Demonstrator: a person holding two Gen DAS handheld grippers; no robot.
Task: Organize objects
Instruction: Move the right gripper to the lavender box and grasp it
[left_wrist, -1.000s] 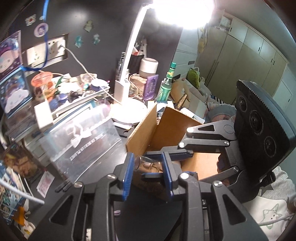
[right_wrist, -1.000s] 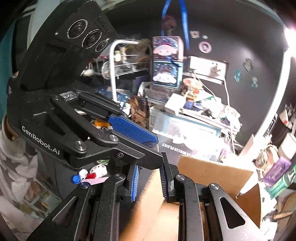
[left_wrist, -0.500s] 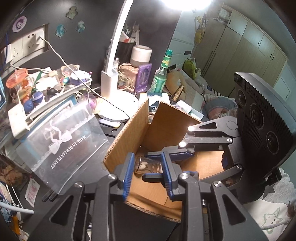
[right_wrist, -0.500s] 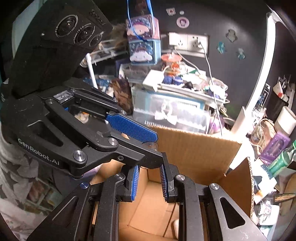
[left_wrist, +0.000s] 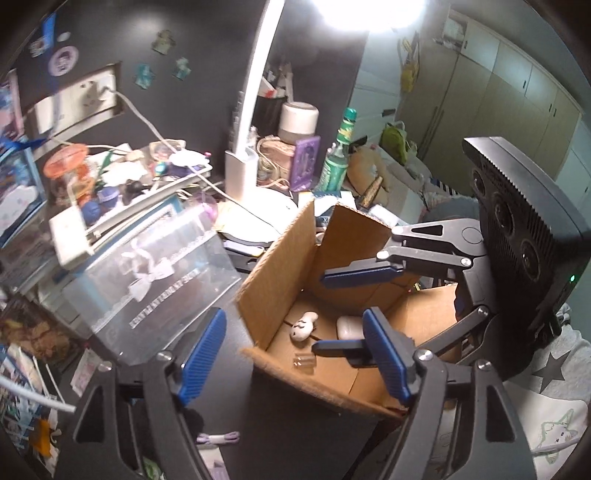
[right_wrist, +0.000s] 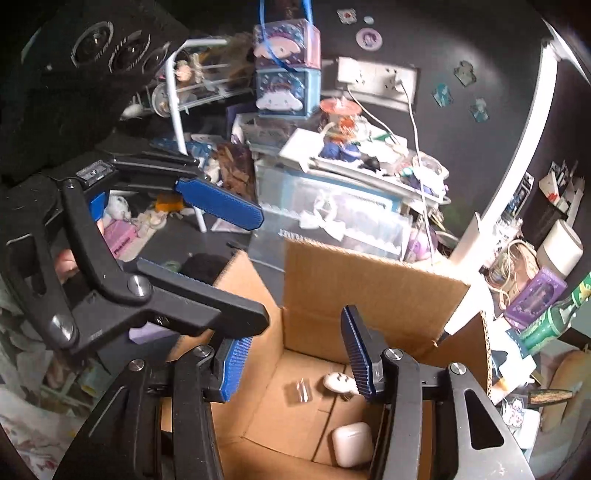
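An open cardboard box (left_wrist: 280, 258) (right_wrist: 354, 277) stands on the dark desk. On its floor lie a small clear glass jar (left_wrist: 303, 364) (right_wrist: 301, 392), a white figurine (left_wrist: 303, 325) (right_wrist: 338, 382) and a white earbud case (left_wrist: 349, 327) (right_wrist: 351, 443). My left gripper (left_wrist: 295, 362) is open and empty above the box's near left corner. My right gripper (right_wrist: 293, 363) is open and empty over the box. Each gripper shows in the other's view, the right one (left_wrist: 358, 277) and the left one (right_wrist: 221, 210).
A clear plastic container (left_wrist: 147, 273) (right_wrist: 332, 221) with a bow stands left of the box. A white desk lamp (left_wrist: 243, 147), a green bottle (left_wrist: 338, 162) (right_wrist: 554, 314), a purple box (left_wrist: 304, 162) and piled clutter line the back wall. A lilac cord (left_wrist: 218, 439) lies on the desk.
My left gripper opened and let go of the small glass jar, which now lies on the box floor. My right gripper also opened wide. Both sit over the box.
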